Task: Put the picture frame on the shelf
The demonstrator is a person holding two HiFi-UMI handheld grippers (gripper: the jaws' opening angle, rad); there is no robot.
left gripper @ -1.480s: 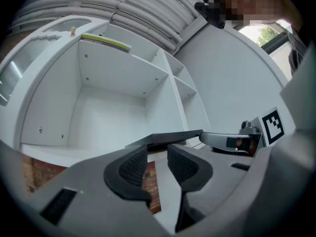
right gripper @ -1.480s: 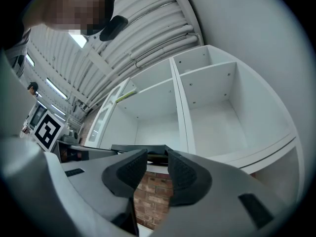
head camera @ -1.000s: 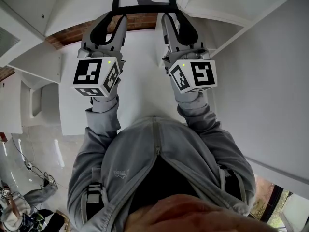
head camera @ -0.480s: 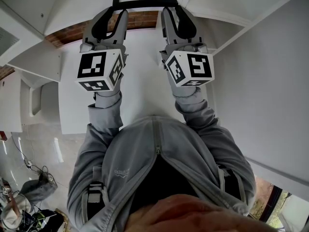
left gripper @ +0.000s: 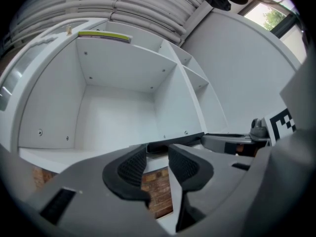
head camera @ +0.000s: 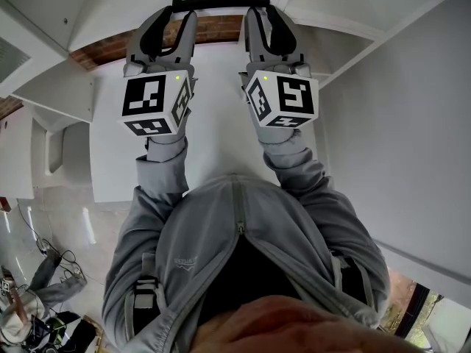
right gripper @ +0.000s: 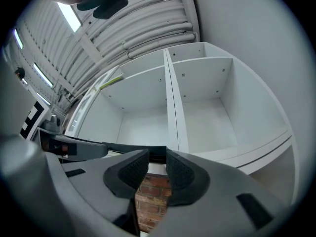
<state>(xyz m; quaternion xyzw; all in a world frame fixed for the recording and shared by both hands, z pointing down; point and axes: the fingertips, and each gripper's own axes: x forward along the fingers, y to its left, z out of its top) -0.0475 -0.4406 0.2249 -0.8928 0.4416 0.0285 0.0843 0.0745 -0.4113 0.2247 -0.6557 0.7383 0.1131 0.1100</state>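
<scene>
The picture frame (head camera: 217, 4) is at the shelf (left gripper: 118, 107) mouth — left gripper (head camera: 174, 17) jaws have just been opening and sit slack about its lower corner, right gripper (head camera: 266, 15) pinches the other — advise seating the base flat before the right lets go

Soft, even daylight fills all 3 views, and the white shelf (left gripper: 118, 102) panels read bright with only faint grey shading in their corners. In the left gripper view the window (left gripper: 269, 16) at 1 o'clock is washed out. In the right gripper view a bright pane (right gripper: 68, 15) glares at 11 o'clock. Both gripper views bow straight edges strongly and go black at the rim. The jaws, close to the lens, look soft and shadowed.
</scene>
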